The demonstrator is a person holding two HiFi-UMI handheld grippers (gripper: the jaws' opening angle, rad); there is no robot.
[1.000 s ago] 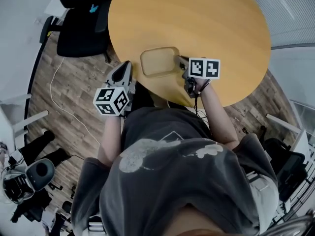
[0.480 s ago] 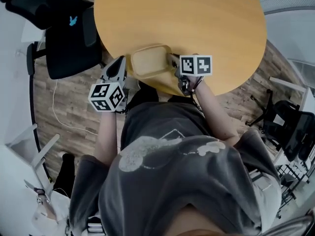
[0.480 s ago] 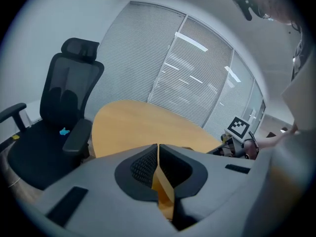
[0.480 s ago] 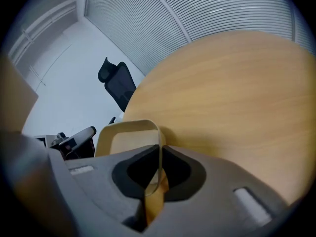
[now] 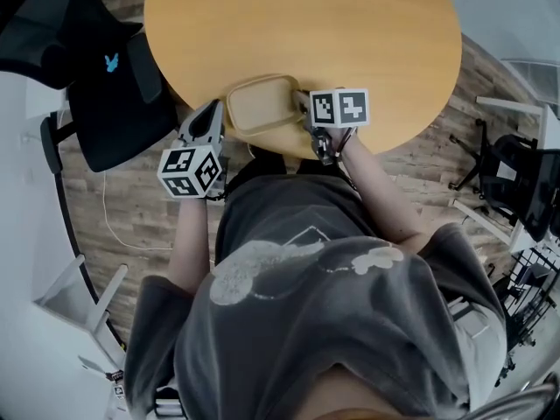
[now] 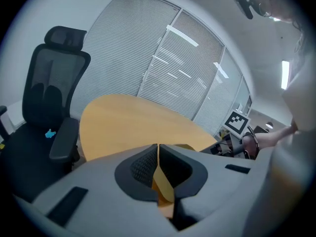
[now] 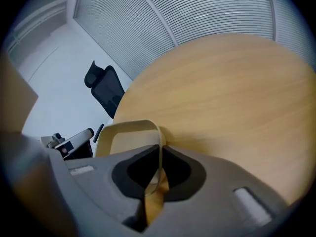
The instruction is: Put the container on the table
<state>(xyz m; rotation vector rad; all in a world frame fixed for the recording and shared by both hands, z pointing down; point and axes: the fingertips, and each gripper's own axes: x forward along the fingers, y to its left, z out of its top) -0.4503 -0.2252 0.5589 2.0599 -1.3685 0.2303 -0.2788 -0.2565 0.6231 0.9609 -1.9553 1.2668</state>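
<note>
container: tan, shallow, with rounded corners [image 5: 261, 103]. It sits over the near edge of the worktop [image 5: 350, 33], just inside the rim on my side. I can't tell whether its base touches the worktop.
left gripper: [image 5: 213, 108] at the worktop's near edge, on the container's left end. In the left gripper view I see the jaws clenched, tips together, with a thin tan strip of the container's wall pinched between them. The marker cube hangs off the worktop, over the floor.
right gripper: [image 5: 304, 103] at the worktop's near edge, on the container's right end. In the right gripper view the jaws are clamped on the container's rim, and the thin wall runs straight down between them. The rest of the rim loops out ahead over the worktop. The marker cube is over the worktop's near edge.
worktop: round, light wood.
chair: black office chair [image 5: 109, 77], just beside the worktop's left edge, with a small light-blue mark on it.
floor: wood planks [image 5: 131, 208] under and around the worktop.
blinds: grey slats [image 6: 173, 78] beyond the worktop's far side.
person: grey T-shirt [image 5: 297, 304], standing at the worktop's near edge, with both forearms reaching toward it.
</note>
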